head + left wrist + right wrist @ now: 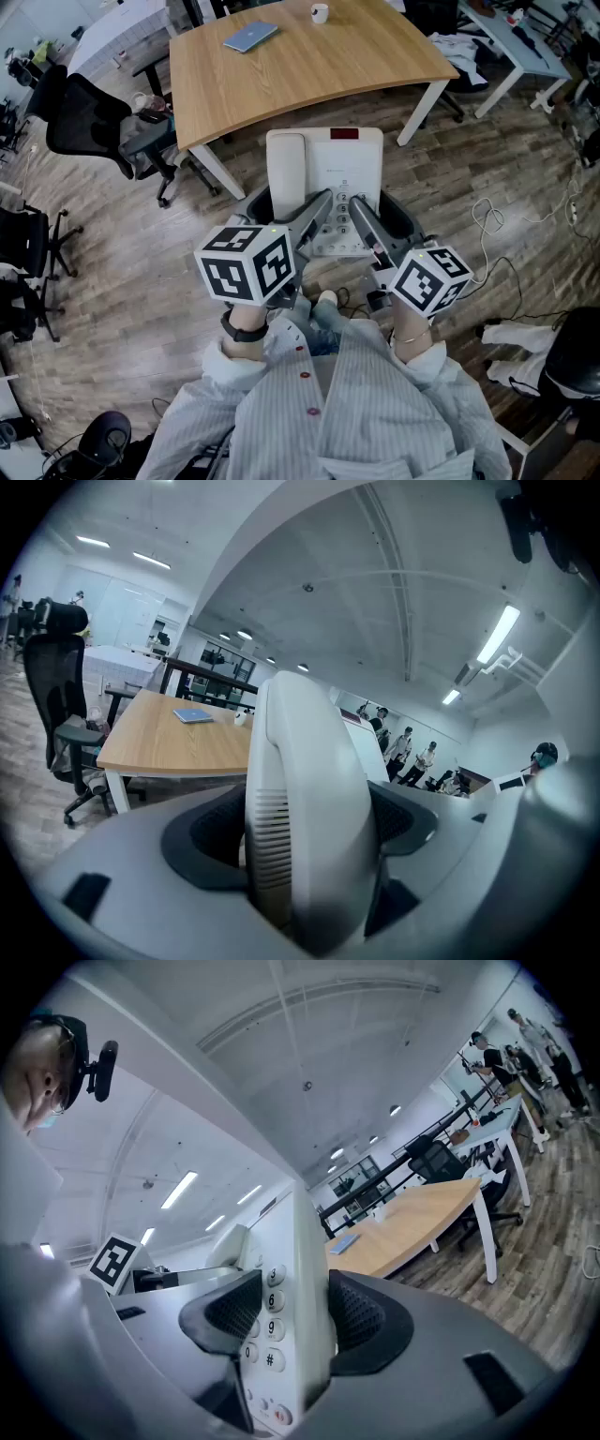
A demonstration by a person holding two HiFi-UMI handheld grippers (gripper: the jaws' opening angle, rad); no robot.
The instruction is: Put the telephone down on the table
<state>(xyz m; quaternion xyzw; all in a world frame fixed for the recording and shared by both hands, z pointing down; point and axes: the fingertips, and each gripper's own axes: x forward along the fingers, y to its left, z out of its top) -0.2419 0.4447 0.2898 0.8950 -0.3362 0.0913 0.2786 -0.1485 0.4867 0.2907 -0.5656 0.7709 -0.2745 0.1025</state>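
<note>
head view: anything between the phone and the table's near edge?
Only a narrow strip of bare wood floor shows between the telephone and the table in the head view. A white table leg stands left of that stretch.

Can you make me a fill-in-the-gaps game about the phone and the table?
1. The left claw and right claw are both shut on the telephone, which is coloured ____.
2. The table ahead is made of ____.
3. Near the cup on it lies a flat thing coloured ____.
Missing words: white, wood, blue.
</note>
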